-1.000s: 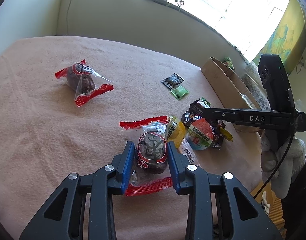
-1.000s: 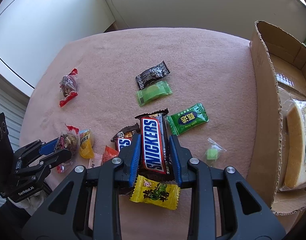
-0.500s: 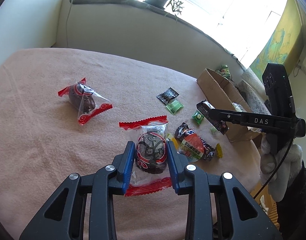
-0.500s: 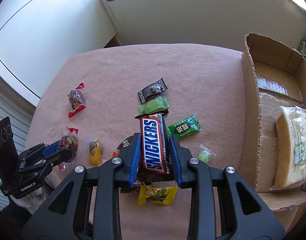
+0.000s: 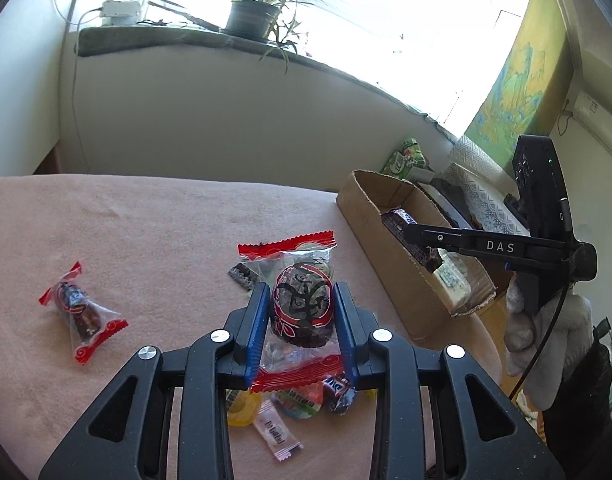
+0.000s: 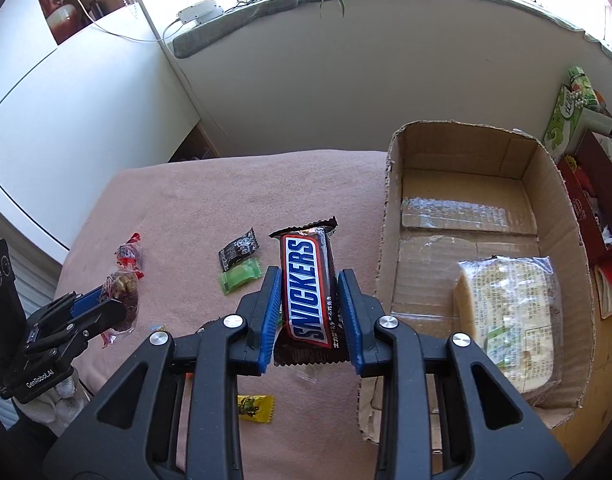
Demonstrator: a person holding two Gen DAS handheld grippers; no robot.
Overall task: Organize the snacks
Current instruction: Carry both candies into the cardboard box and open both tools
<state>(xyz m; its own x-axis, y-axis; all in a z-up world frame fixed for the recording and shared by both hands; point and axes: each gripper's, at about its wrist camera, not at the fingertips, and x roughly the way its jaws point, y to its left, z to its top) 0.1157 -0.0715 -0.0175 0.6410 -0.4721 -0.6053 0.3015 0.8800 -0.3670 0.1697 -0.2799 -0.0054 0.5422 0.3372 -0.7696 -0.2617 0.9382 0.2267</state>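
Cardboard box [image 6: 390, 216] now looms closer — both snacks lifted off the cloth [image 5: 145, 224]: left gripper [image 5: 301, 328] clamps the red-edged packet [image 5: 301, 304], right gripper [image 6: 310, 320] the Snickers bar [image 6: 308, 288].

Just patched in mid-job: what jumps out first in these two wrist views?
The Snickers bar pinched upright in the right gripper, just left of the open cardboard box, which holds a wrapped cake. In the left view, the left gripper clamps a red-edged clear snack packet above the pink tablecloth, with a similar packet lying off to the left.
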